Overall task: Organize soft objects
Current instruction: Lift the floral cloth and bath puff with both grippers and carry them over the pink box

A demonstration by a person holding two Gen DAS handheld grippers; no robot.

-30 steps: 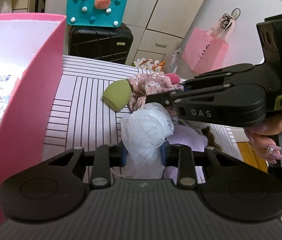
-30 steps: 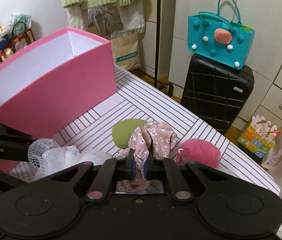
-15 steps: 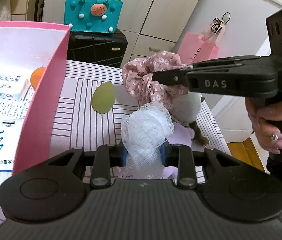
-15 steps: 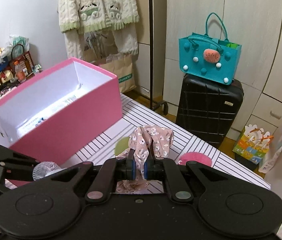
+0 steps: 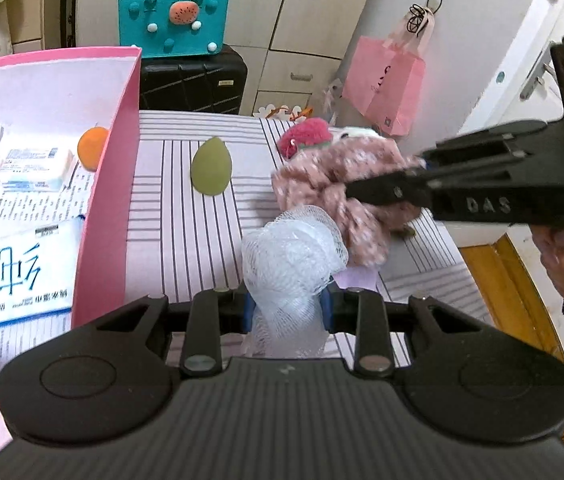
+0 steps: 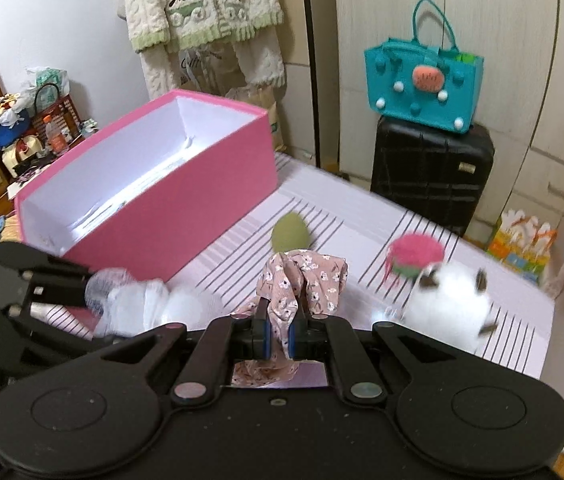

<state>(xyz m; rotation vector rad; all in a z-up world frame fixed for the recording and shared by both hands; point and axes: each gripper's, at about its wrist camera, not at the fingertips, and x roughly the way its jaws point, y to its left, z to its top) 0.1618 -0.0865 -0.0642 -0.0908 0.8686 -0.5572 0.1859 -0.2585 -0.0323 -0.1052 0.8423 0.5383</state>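
1. Your left gripper [image 5: 286, 306] is clamped on the white mesh pouf [image 5: 294, 256], held clear of the striped table [image 5: 186, 240]. The pink box [image 5: 116, 184] lies to its left, open side up and long axis running away from you. This hand is the nearer one to it.
2. Your right gripper [image 6: 280, 334] is closed on the floral cloth [image 6: 302, 280], which droops from the fingers. The box is to its far left, past the pouf.
3. In the box, tissue packs [image 5: 22, 276] and an orange ball [image 5: 92, 148] fill the floor.
4. The green sponge [image 5: 211, 166], pink pouf [image 6: 414, 254] and a white plush [image 6: 446, 308] sit on the table; only your left gripper stands in the cloth's way.
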